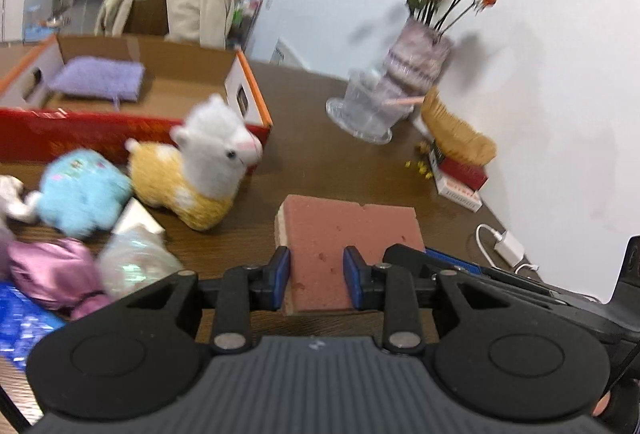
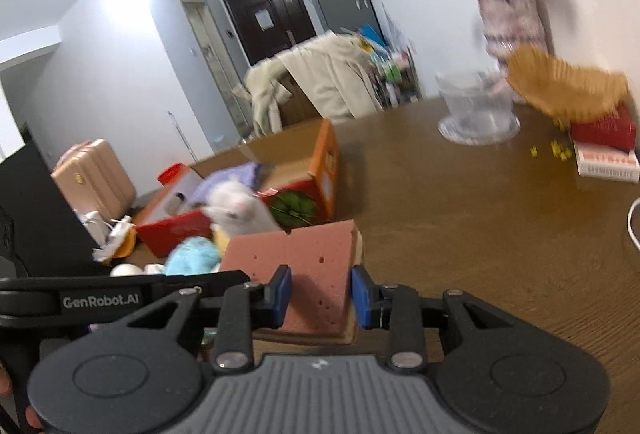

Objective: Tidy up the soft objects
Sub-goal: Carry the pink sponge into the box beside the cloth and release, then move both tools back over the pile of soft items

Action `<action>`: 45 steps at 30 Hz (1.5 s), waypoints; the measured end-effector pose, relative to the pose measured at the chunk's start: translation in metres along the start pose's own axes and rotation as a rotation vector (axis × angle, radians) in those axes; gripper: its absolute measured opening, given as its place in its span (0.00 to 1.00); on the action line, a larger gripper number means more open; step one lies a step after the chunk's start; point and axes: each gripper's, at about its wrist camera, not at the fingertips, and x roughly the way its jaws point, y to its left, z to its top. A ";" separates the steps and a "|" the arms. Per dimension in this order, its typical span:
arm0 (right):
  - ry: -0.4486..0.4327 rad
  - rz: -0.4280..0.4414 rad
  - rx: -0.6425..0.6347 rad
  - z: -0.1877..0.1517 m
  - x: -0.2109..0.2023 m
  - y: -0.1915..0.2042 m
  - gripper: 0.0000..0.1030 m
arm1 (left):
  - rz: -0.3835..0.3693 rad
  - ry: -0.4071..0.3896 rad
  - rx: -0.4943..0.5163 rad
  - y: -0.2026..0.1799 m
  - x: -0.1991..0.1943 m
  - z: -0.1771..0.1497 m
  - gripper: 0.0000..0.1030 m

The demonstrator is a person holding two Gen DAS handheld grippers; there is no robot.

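Observation:
A pink sponge (image 1: 344, 234) with a cream underside is held between both grippers above the brown table (image 1: 320, 113). My left gripper (image 1: 317, 276) is shut on its near edge. My right gripper (image 2: 320, 294) is shut on the same sponge (image 2: 296, 262) from the other side. A white and yellow alpaca plush (image 1: 200, 169), a blue plush (image 1: 82, 191), a pink satin pouch (image 1: 52, 270) and a pearly pouch (image 1: 134, 262) lie at the left. An open cardboard box (image 1: 244, 81) behind them holds a purple cloth (image 1: 98, 77).
A vase of pink flowers (image 1: 418, 61) and a clear glass dish (image 1: 360, 109) stand at the back right near the wall. A wicker basket (image 1: 456, 129) rests on red and white boxes (image 1: 460, 181). A white charger and cable (image 1: 508, 246) lie at the right edge.

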 end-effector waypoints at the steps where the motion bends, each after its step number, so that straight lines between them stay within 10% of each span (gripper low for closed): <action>1: -0.016 0.006 -0.009 0.000 -0.005 0.010 0.31 | 0.001 -0.016 0.003 0.002 -0.009 0.001 0.29; 13: -0.070 0.124 -0.130 0.075 0.049 0.111 0.31 | 0.093 -0.181 -0.032 0.078 -0.065 0.084 0.28; 21: 0.127 0.161 -0.067 0.152 0.206 0.150 0.31 | 0.193 -0.086 -0.154 0.189 0.002 0.177 0.29; 30: 0.390 0.111 0.006 0.117 0.337 0.157 0.31 | 0.307 0.085 -0.206 0.270 0.068 0.165 0.30; 38: 0.427 0.167 -0.062 0.104 0.326 0.174 0.28 | 0.300 -0.006 -0.124 0.248 0.021 0.160 0.49; 45: 0.237 0.127 -0.163 0.145 0.220 0.168 0.37 | 0.294 -0.116 -0.048 0.202 -0.046 0.164 0.58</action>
